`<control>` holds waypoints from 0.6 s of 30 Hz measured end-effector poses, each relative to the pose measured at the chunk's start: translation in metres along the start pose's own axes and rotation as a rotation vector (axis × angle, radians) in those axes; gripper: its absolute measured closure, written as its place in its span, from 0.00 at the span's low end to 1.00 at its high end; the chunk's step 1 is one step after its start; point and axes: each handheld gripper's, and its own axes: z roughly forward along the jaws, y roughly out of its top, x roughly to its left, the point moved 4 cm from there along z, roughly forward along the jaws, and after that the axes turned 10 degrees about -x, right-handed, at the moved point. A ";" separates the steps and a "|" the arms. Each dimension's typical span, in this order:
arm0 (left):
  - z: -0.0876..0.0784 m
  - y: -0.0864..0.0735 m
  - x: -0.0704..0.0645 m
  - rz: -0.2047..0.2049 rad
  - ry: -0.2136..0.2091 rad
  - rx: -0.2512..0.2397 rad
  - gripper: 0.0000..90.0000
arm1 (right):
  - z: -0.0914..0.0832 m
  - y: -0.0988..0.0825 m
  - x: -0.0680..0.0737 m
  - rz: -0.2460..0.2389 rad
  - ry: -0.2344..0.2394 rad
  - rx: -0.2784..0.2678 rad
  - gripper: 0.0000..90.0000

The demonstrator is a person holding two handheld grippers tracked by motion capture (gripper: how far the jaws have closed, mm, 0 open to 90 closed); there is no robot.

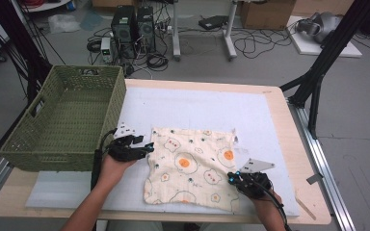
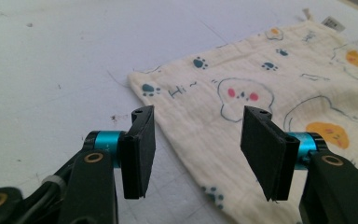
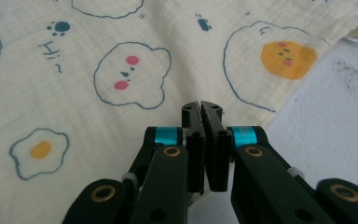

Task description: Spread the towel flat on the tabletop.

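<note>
A cream cloth (image 1: 192, 163) printed with fried eggs and paw marks lies flat on the white mat (image 1: 197, 106). My left gripper (image 1: 147, 147) sits at the cloth's left edge, low over the mat. In the left gripper view its jaws (image 2: 198, 149) stand apart with nothing pressed between them, and the cloth (image 2: 270, 93) edge runs under and past them. My right gripper (image 1: 232, 177) is at the cloth's lower right edge. In the right gripper view its jaws (image 3: 204, 109) are shut tight together just over the cloth (image 3: 121, 70), and I see no fabric pinched between them.
A green woven basket (image 1: 53, 130) stands at the table's left, close behind my left hand. The wooden table edge (image 1: 289, 144) frames the mat on the right. A small label (image 1: 234, 139) hangs at the cloth's far right corner. Beyond the table, cables and computer boxes lie on the floor.
</note>
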 end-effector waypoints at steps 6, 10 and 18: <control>0.014 0.009 0.005 -0.005 0.020 -0.029 0.48 | -0.019 0.023 -0.018 0.018 -0.135 -0.168 0.78; 0.034 0.011 0.011 0.002 0.039 0.006 0.48 | -0.008 0.033 -0.042 0.070 -0.187 -0.192 0.69; 0.045 0.008 0.028 -0.055 0.079 -0.005 0.47 | 0.013 0.045 -0.070 0.073 -0.188 -0.168 0.62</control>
